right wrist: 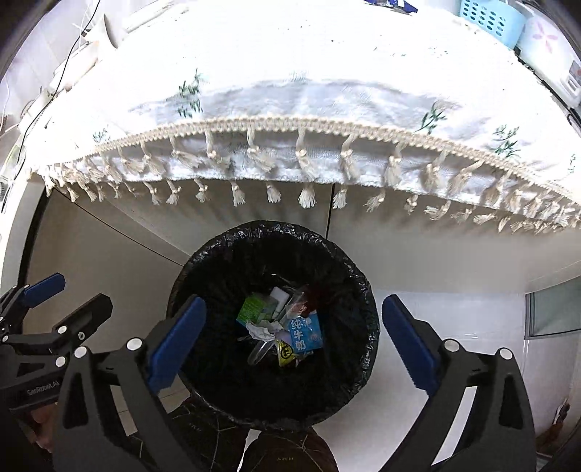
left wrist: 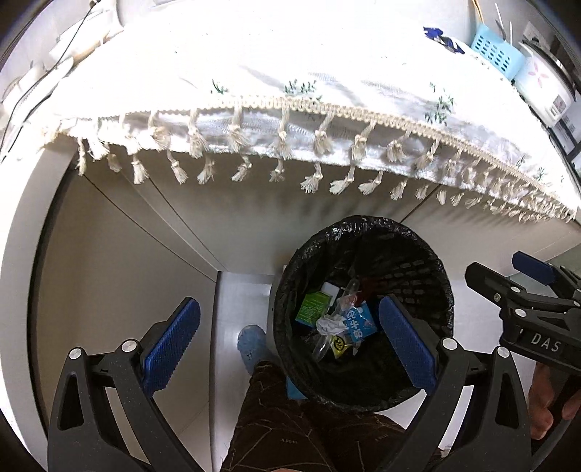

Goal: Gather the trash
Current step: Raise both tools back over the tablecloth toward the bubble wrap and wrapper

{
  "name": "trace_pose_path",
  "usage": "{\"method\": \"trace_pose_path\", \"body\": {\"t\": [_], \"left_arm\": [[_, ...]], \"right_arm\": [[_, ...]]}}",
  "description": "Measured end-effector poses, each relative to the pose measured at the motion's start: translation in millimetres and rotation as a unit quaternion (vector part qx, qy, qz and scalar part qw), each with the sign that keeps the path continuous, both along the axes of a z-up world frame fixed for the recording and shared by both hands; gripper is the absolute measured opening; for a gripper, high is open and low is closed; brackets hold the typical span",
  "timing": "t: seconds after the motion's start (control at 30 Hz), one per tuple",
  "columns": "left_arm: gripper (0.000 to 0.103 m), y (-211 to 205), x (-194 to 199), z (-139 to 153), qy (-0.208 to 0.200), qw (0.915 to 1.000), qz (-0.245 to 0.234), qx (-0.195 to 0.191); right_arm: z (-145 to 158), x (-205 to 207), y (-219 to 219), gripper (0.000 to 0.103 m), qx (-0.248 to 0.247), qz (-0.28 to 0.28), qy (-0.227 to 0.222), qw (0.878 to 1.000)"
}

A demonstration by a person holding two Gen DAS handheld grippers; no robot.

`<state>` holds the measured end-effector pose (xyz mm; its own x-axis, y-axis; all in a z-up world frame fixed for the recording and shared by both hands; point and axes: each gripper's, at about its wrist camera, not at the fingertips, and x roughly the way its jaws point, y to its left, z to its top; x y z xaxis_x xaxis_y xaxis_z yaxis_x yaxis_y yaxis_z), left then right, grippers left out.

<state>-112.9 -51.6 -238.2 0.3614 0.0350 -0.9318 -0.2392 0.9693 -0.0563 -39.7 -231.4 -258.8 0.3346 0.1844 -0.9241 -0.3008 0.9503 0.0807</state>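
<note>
A round bin with a black liner [left wrist: 399, 247] [right wrist: 203, 261] stands on the floor below the table edge. Inside lie a green carton [left wrist: 311, 308] [right wrist: 252, 308], a blue milk pouch [left wrist: 357, 323] [right wrist: 305, 336], a crumpled white tissue [left wrist: 331, 324] [right wrist: 262, 330], a yellow wrapper [left wrist: 338, 343] [right wrist: 285, 352] and clear plastic. My left gripper [left wrist: 290, 343] is open and empty, held above the bin's left side. My right gripper [right wrist: 294, 343] is open and empty, held over the bin; it also shows in the left wrist view [left wrist: 523, 283].
A table with a white flowered cloth and tassel fringe [left wrist: 276, 109] [right wrist: 290, 119] overhangs the bin. A blue basket [left wrist: 495, 51] [right wrist: 490, 14] and a white pot [left wrist: 541, 83] stand at its far right. Cupboard doors [left wrist: 145, 232] are behind. My leg [left wrist: 290, 428] and blue shoe [left wrist: 250, 343] are below.
</note>
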Motion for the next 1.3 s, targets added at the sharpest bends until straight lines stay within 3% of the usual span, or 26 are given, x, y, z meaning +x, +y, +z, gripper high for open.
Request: {"method": "trace_pose_path", "body": {"t": [0.33, 0.77, 1.3], "left_arm": [[0.097, -2.8, 2.8, 53.6, -0.021, 0.9997, 0.013, 0.003], [0.097, 8.4, 54.0, 130.3, -0.068, 0.9976, -0.012, 0.0], [0.097, 52.8, 166.5, 169.3, -0.079, 0.9962, -0.036, 0.0]], "right_arm": [[72.2, 0.2, -14.8, 0.094, -0.015, -0.004, -0.043, 0.999], [167.4, 44.1, -17.9, 0.094, 0.014, -0.044, -0.106, 0.993], [211.5, 137.9, -5.1, 0.094, 0.002, -0.076, -0.141, 0.987]]}}
